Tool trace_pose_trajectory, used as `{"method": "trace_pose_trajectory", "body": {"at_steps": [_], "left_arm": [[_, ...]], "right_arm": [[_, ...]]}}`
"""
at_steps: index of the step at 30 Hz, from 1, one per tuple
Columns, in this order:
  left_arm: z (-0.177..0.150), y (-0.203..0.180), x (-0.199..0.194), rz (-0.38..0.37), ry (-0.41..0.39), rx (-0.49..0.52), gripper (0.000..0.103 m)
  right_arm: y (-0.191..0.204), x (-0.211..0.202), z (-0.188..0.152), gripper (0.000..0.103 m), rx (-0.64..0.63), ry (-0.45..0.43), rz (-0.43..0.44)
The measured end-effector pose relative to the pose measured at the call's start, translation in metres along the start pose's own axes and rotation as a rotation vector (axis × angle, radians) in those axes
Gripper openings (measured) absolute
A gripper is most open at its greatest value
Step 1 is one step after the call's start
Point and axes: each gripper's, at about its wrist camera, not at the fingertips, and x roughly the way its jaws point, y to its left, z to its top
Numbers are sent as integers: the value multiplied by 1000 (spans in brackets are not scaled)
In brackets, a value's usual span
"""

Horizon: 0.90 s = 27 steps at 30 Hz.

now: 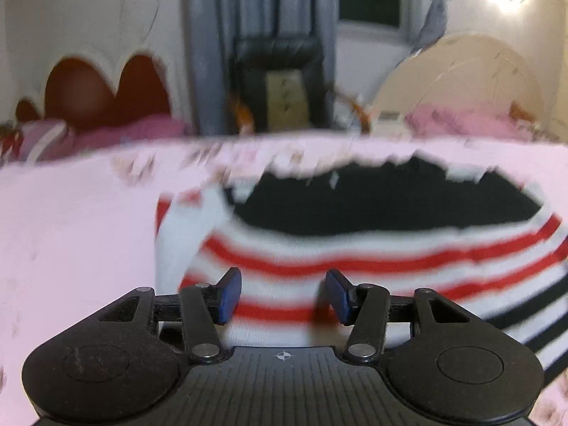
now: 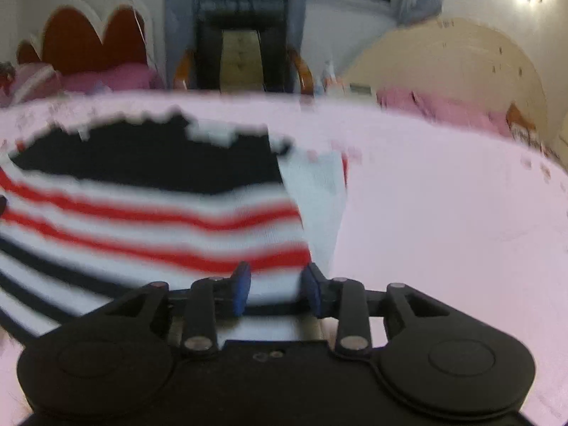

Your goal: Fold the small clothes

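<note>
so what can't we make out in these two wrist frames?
- Garment type: motion blur, both views.
- Its near hem: hidden behind left gripper and right gripper.
- Its striped side: cut by the frame edge, both views.
- Contact of either gripper with the cloth: blur.

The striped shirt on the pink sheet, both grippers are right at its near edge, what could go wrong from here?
1. Both the left gripper and right gripper are open over the striped shirt; closing too shallow could catch only one layer.
2. Closing too deep could pinch the pink sheet as well.
3. Both views are motion-blurred, so fast movement may misplace the grasp.
</note>
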Motion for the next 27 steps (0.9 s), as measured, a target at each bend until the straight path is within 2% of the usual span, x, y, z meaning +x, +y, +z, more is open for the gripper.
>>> {"method": "trace_pose_trajectory", "body": {"at_steps": [2, 5, 8, 10, 11, 13, 17, 21, 24, 27], "left_arm": [[11, -5, 11, -40, -18, 0, 53], [27, -17, 35, -69, -23, 34, 53], [33, -21, 63, -39, 30, 77, 53], [33, -13, 72, -31, 30, 68, 54], [33, -9, 75, -30, 28, 69, 54], [31, -3, 79, -27, 15, 72, 55], [29, -8, 83, -11, 8, 82, 55], [31, -8, 82, -1, 10, 86, 56], [38, -15, 71, 33, 28, 111, 56], [40, -19, 51, 22, 12, 100, 56]], "right_arm": [[2, 3, 16, 33, 19, -59, 26], [10, 29, 40, 32, 34, -50, 44], [17, 53, 50, 32, -1, -59, 39], [17, 68, 46, 32, -35, -35, 22], [15, 76, 42, 35, -62, -10, -1], [5, 84, 35, 47, -63, -14, -7], [3, 89, 38, 54, -53, -13, -13], [4, 88, 39, 54, -49, -7, -20], [7, 79, 45, 53, -49, 8, -24], [12, 53, 44, 52, -76, -48, 6]]}}
